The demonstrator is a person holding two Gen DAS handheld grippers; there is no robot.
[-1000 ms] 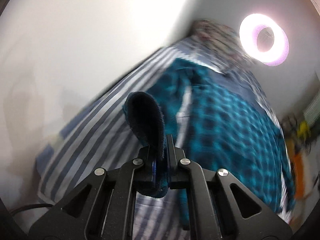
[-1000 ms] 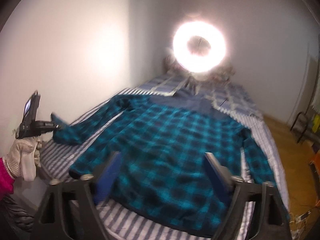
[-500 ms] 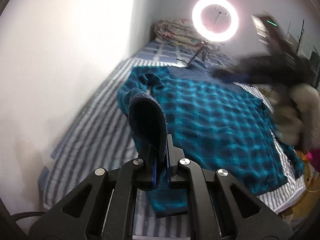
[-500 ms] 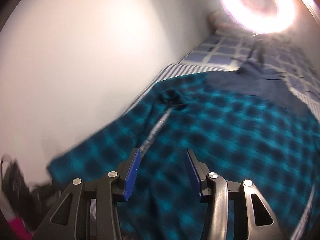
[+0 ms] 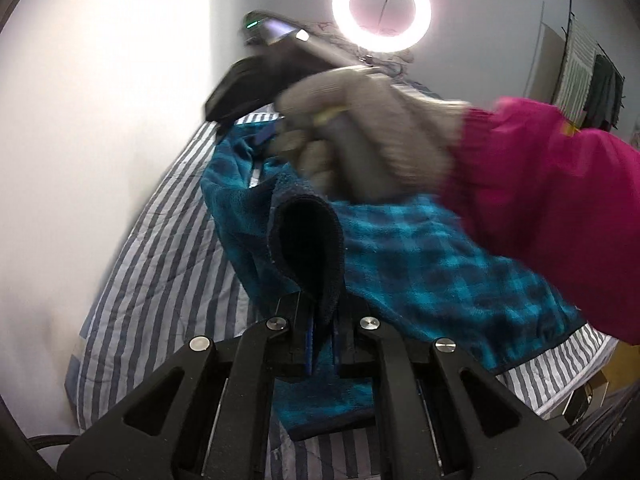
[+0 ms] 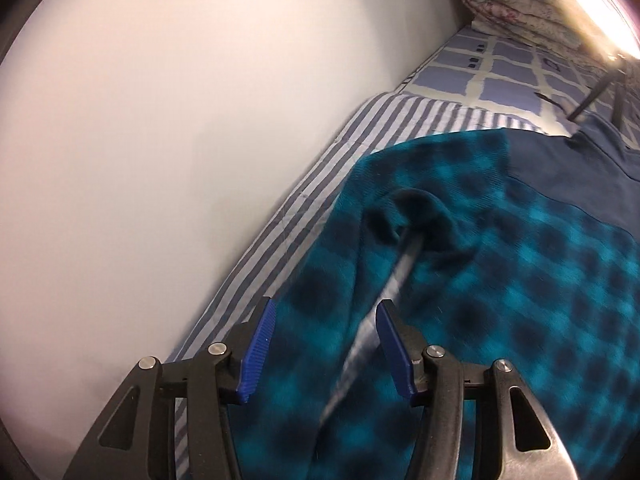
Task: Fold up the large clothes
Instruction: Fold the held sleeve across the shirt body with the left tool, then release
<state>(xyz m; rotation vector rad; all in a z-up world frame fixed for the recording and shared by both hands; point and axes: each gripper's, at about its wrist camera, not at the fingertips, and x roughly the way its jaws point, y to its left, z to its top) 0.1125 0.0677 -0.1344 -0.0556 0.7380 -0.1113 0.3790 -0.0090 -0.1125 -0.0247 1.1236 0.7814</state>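
A large teal and dark plaid fleece shirt (image 5: 432, 264) lies spread on a striped bed (image 5: 160, 264). My left gripper (image 5: 324, 332) is shut on the shirt's sleeve cuff (image 5: 312, 240), which stands up in a loop above the jaws. My right gripper (image 6: 324, 336) is open and empty, low over the shirt (image 6: 520, 304) near the sleeve and armpit fold (image 6: 408, 216). In the left wrist view the right gripper's body (image 5: 264, 68) and the gloved hand (image 5: 360, 136) holding it cross above the shirt.
A white wall (image 6: 160, 120) runs along the bed's left side. A lit ring light (image 5: 382, 10) on a tripod stands at the bed's far end by a rolled quilt (image 6: 516, 0). A pink sleeve (image 5: 560, 208) fills the right of the left wrist view.
My right gripper has swung left and down over the shirt's sleeve side and closer to the fabric. My left gripper still holds the cuff, with the sleeve drawn over the shirt body.
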